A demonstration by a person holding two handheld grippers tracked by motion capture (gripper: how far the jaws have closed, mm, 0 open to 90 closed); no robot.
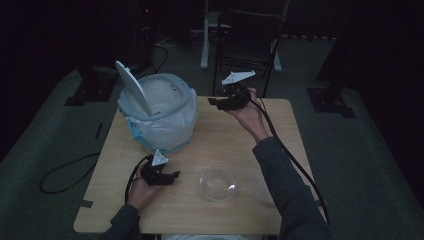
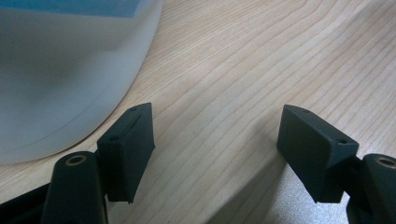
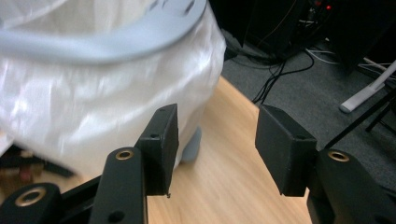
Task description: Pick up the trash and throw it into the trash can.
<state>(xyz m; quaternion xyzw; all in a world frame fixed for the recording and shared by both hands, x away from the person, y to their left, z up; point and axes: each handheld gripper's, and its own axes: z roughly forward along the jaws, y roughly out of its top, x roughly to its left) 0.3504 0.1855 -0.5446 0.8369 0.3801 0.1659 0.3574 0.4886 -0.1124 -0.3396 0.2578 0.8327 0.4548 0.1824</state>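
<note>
High view shows a white bin [image 1: 165, 112] standing at the back left of the tabletop [image 1: 250, 145]. A thin white bag [image 1: 172, 131] lines it and hangs down over its sides. The bin stands straight up, with its long way going up and down and its mouth pointing at the ceiling. Its flap lid [image 1: 131, 86] is tipped up on edge, leaning to the left, so the mouth is open.

A clear bowl [image 1: 217, 183] sits near the front of the tabletop, well away from the bin. It looks empty.

The right gripper [image 1: 216, 102] is held above the back edge of the tabletop, just beside the bin on its right. Its jaws are about half open and hold nothing. In the right gripper view the bin and its bag are close in front of the right gripper [image 3: 212, 149].

The left gripper [image 1: 174, 175] rests low near the front of the bin. Its jaws are wide open and hold nothing, as the left gripper view shows [image 2: 215, 154].

I think the bin is open and ready, so that part looks done. Neither gripper has picked up the bowl yet, so most of the work is likely left.
</note>
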